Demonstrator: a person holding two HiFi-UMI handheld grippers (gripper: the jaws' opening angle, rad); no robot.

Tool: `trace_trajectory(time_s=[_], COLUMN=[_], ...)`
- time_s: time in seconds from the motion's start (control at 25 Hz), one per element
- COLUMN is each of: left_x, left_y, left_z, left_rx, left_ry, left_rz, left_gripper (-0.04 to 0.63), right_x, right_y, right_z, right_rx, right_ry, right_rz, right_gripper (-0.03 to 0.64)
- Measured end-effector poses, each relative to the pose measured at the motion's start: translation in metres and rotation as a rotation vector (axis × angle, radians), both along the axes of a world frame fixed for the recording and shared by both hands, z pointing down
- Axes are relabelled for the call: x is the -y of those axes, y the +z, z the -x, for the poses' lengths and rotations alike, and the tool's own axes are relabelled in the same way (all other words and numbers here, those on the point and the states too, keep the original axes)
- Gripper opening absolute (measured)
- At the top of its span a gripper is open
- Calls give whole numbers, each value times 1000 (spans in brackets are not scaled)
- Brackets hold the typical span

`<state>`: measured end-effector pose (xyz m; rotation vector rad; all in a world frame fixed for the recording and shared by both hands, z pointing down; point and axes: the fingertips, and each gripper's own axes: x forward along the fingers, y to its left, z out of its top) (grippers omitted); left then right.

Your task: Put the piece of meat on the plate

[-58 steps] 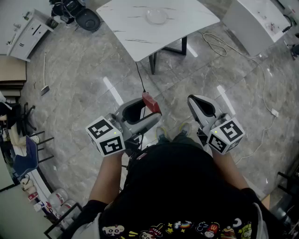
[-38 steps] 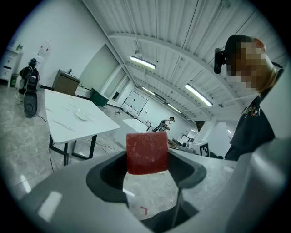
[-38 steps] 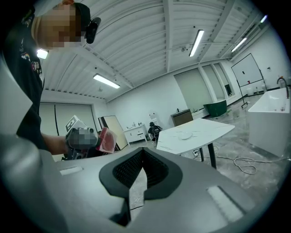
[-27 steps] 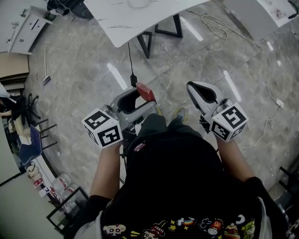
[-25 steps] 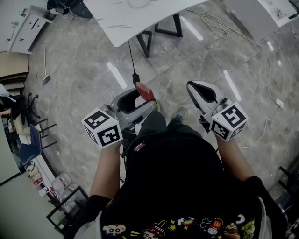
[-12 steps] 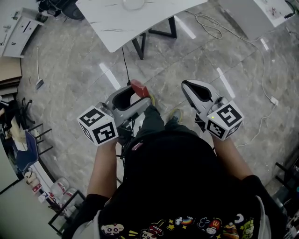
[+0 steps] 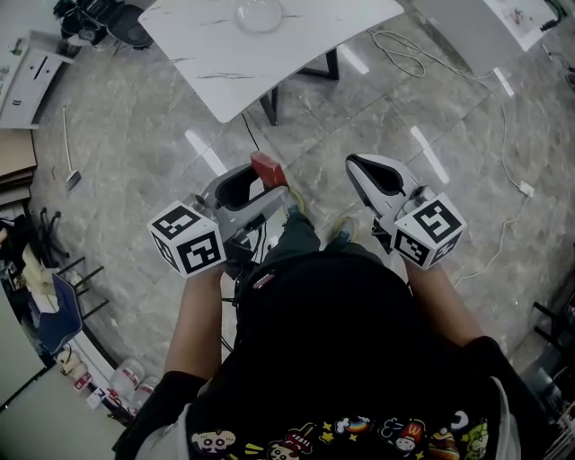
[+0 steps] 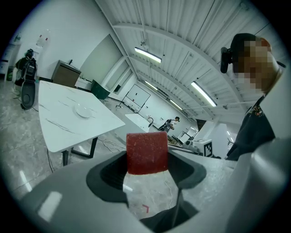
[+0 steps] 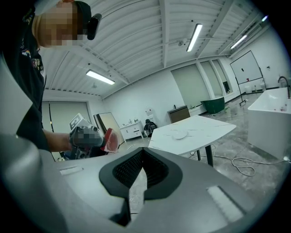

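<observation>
A red, flat-sided piece of meat (image 8: 146, 153) is clamped between the tips of my left gripper (image 8: 146, 169), and it shows in the head view as a red block (image 7: 268, 168) at that gripper's front end (image 7: 262, 182). My right gripper (image 7: 367, 169) is held beside it at the same height, shut with nothing in it; its jaws (image 9: 142, 159) meet in a narrow slit. The plate (image 7: 260, 13), a shallow round clear dish, sits on a white marble-look table (image 7: 296, 45) some way ahead, also visible from the grippers (image 8: 84, 110) (image 9: 180, 134).
Grey marble floor (image 7: 135, 135) lies between me and the table. The table's black legs (image 7: 269, 106) face me, and a black cable (image 7: 247, 135) hangs near them. White cables (image 7: 400, 54) trail on the floor to the right, and shelving (image 7: 36, 296) stands at the left.
The table and plate have slid further into the head view. Both grippers keep their pose, and the meat stays in the left one.
</observation>
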<state>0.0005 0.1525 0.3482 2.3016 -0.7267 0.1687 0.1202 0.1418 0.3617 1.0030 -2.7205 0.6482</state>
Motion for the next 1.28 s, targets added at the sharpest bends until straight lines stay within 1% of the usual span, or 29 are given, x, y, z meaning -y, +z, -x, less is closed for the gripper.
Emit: trace_trajectory(time_s=[0.44, 0.76, 0.92, 1.08, 1.28], left_x=[52, 74, 82, 91, 120], left_y=[4, -3, -2, -4, 0], left_z=[42, 65, 79, 92, 98], left_rx=[-20, -51, -50, -48, -48], left_ry=[81, 128, 131, 109, 76], left_rz=[6, -6, -18, -31, -29], left_gripper=[390, 391, 390, 390, 390], right_x=[43, 66, 75, 82, 117], right_y=[4, -4, -3, -5, 0], right_z=[48, 77, 90, 103, 114], right_rx=[-37, -60, -80, -93, -95], right_ry=[65, 104, 108, 91, 51], right_rz=[17, -11, -16, -21, -21], right_gripper=[26, 25, 25, 26, 26])
